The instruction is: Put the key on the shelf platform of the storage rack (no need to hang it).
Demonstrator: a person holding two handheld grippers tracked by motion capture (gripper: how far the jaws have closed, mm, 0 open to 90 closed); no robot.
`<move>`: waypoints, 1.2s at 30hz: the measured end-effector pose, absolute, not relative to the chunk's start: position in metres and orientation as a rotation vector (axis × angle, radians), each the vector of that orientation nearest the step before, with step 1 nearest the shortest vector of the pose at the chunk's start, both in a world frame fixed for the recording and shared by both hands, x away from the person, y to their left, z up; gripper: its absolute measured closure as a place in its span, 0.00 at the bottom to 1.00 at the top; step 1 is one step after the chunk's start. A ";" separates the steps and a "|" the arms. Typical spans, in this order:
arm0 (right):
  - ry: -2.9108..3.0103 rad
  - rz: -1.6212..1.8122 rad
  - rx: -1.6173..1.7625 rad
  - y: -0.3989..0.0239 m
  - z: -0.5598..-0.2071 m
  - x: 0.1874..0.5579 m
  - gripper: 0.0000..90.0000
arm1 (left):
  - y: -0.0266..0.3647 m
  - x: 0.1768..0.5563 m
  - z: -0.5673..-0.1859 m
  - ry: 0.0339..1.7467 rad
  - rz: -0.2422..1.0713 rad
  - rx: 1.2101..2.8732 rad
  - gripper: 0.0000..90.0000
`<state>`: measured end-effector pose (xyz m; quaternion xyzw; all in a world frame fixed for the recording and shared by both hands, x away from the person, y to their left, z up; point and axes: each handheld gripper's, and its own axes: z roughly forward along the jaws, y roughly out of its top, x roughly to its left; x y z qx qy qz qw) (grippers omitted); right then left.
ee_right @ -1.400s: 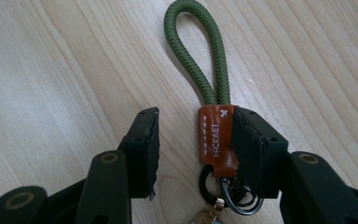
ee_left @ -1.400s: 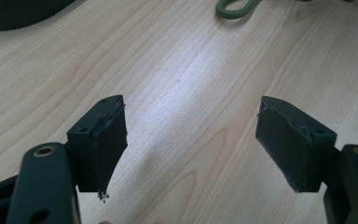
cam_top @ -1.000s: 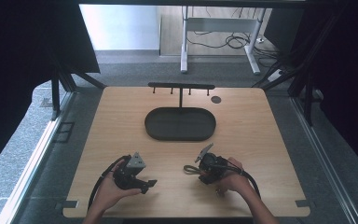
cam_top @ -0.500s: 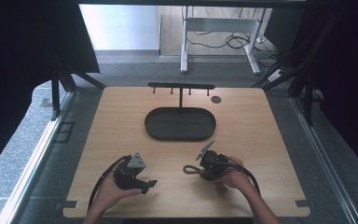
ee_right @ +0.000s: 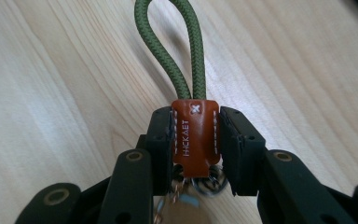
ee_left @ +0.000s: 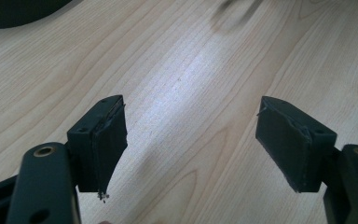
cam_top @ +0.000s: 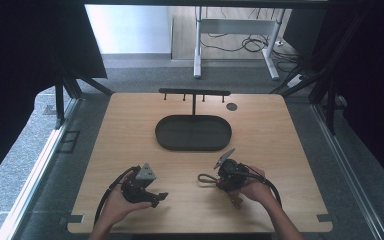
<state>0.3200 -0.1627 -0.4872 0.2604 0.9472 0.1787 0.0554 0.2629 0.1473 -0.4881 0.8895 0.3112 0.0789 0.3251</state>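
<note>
In the right gripper view we saw the right gripper (ee_right: 196, 140) clenched on a keyring's leather tab (ee_right: 196, 135), its pads pressing the tab's two stitched sides; the jaws had just been closing on it. An olive cord loop (ee_right: 170, 51) rose from the tab over the table (ee_right: 51, 93), and below the tab, between the jaws, metal rings (ee_right: 205, 179) and a bit of chain showed, too cramped for us to make out more. White letters stamped down the tab read roughly "HICKAET", under a small stitched cross; we could not be sure of every letter.

The high view gave us none of that writing; it placed the right gripper (cam_top: 230, 175) near the table's front edge, right of the middle, with the cord loop (cam_top: 206, 178) lying on the wood at its left.

In the left gripper view the left gripper (ee_left: 191, 140) stood released, jaws wide apart over bare wood, nothing between them. From above we saw that gripper (cam_top: 145, 187) in the left hand near the front edge, left of the middle, well apart from the keyring.

Farther out, a dark oval tray (cam_top: 193, 133) lay at the table's middle, and a black rack (cam_top: 195, 93) with hooks stood at the rear edge, beside a small dark disc (cam_top: 232, 106).
</note>
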 end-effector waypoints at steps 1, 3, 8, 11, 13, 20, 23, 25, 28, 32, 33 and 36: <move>2.869 0.551 0.798 -0.164 -0.484 0.319 0.74 | 0.147 0.263 -0.488 0.815 0.207 2.332 0.28; 2.858 0.573 0.794 -0.167 -0.475 0.317 0.74 | 0.147 0.263 -0.488 0.809 0.206 2.331 0.28; 2.830 0.598 0.785 -0.171 -0.462 0.316 0.74 | 0.146 0.263 -0.488 0.812 0.205 2.329 0.28; 2.800 0.617 0.775 -0.174 -0.451 0.315 0.74 | 0.147 0.263 -0.488 0.810 0.210 2.330 0.28; 2.790 0.627 0.771 -0.175 -0.446 0.314 0.74 | 0.147 0.263 -0.488 0.810 0.211 2.330 0.28; 2.760 0.645 0.759 -0.180 -0.427 0.313 0.74 | 0.147 0.263 -0.488 0.809 0.210 2.333 0.28; 2.747 0.647 0.759 -0.182 -0.421 0.314 0.74 | 0.146 0.263 -0.488 0.810 0.208 2.331 0.28; 2.738 0.648 0.760 -0.183 -0.417 0.315 0.74 | 0.146 0.263 -0.489 0.809 0.207 2.334 0.28; 2.731 0.649 0.760 -0.184 -0.415 0.317 0.74 | 0.145 0.263 -0.489 0.811 0.206 2.334 0.28; 2.725 0.655 0.761 -0.183 -0.412 0.320 0.74 | 0.145 0.263 -0.489 0.811 0.206 2.333 0.28; 2.724 0.655 0.760 -0.183 -0.412 0.320 0.74 | 0.146 0.263 -0.489 0.810 0.208 2.332 0.28; 2.724 0.654 0.764 -0.182 -0.410 0.324 0.74 | 0.146 0.263 -0.489 0.810 0.209 2.332 0.28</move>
